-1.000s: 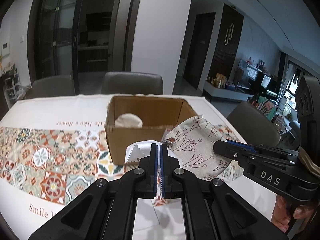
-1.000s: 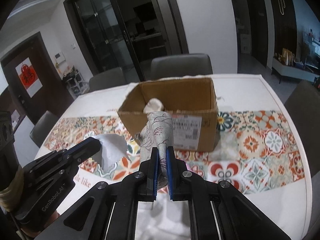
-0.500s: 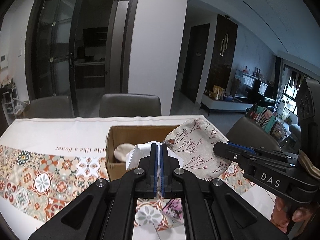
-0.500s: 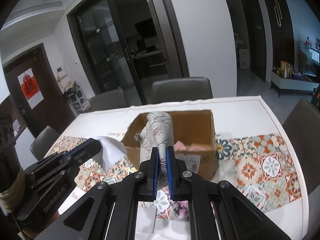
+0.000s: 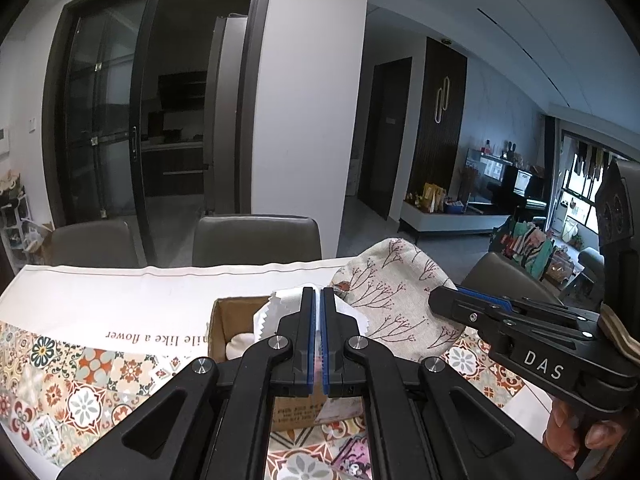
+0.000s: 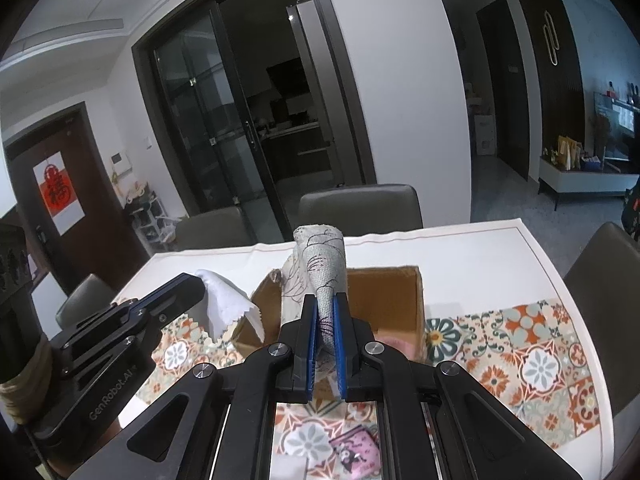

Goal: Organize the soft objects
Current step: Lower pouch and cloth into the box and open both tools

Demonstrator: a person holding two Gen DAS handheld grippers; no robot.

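My left claw [image 5: 319, 300] pinching a white cloth [image 5: 276, 312], my right claw [image 6: 325, 304] clamping a branch-print fabric [image 6: 320, 256], cardboard box [image 6: 384, 300] just ahead below both

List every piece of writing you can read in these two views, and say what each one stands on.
"DAS": right hand-held gripper body.
"GenRobot.AI": left hand-held gripper body.
"...ile like a flower", upside down, start hidden: tablecloth.
Printed label on cardboard box: too small to read.
Red sign on door: a character, not clear enough to read.

wrist views, both facing cardboard box [image 5: 224, 322]
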